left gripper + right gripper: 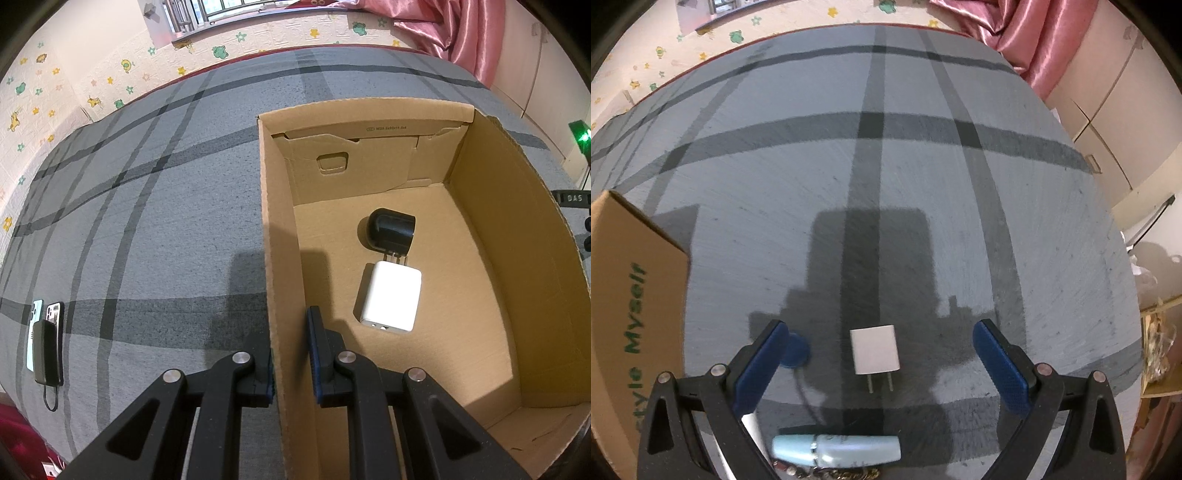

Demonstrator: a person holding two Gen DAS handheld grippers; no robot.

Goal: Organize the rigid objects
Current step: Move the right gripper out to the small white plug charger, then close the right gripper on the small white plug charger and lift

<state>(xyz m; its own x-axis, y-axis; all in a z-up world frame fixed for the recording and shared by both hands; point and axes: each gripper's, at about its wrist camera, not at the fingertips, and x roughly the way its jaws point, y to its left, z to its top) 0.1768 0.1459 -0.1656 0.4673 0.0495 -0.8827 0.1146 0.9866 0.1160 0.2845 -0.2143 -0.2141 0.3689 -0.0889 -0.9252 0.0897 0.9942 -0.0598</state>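
My left gripper point(290, 334) is shut on the left wall of an open cardboard box point(517, 229), one finger outside and one inside. On the box floor lie a black charger point(391, 230) and a white charger point(389, 297), close together. In the right wrist view my right gripper point(881, 326) hangs open over a small white plug adapter point(874, 349). The adapter lies flat on the grey plaid bedsheet point(886, 184) with its prongs toward me, between the wide-apart fingers and touching neither.
A blue round disc point(795, 350) with a thin cable lies by the right gripper's left finger. A pale blue tube point(836, 450) and a chain point(827, 473) lie nearer. The box side point(628, 295) stands at left. Two phones point(46, 314) and a dark power bank point(46, 350) lie far left.
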